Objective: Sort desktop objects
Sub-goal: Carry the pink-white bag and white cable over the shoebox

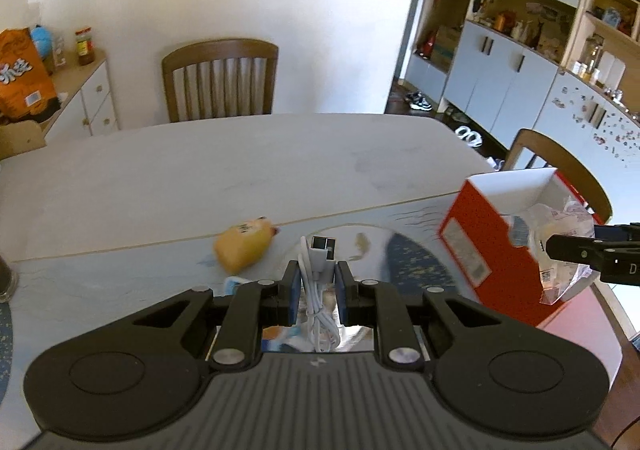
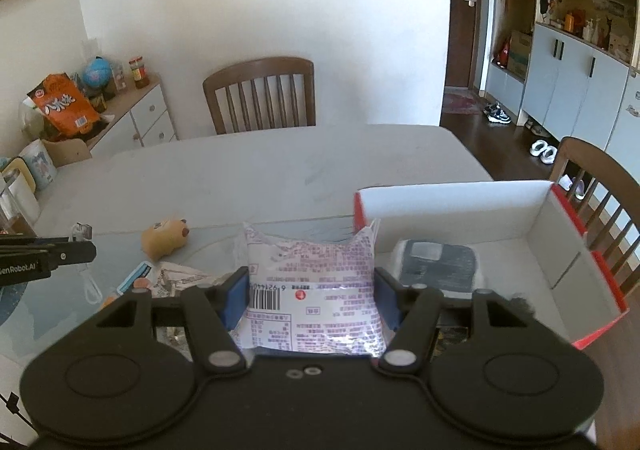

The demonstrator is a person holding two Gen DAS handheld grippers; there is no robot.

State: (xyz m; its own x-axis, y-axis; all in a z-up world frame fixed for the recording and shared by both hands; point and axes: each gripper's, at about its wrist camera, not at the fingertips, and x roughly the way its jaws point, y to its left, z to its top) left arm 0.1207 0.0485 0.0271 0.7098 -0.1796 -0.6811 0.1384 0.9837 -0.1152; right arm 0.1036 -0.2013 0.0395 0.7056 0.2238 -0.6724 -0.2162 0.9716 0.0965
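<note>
left tool (image 1: 317,282): clamped on a coiled white cable (image 1: 318,290)
right tool (image 2: 312,290): gripping a snack packet (image 2: 312,282) beside the red box (image 2: 560,250)

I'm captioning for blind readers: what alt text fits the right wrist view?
The right tongs grip a clear printed snack packet beside an open red box holding a dark pouch. A yellow plush toy lies on the table.

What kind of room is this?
Most likely a home dining room: a dining table with wooden chairs, storage cabinets along the wall, and shoes by the door.
</note>
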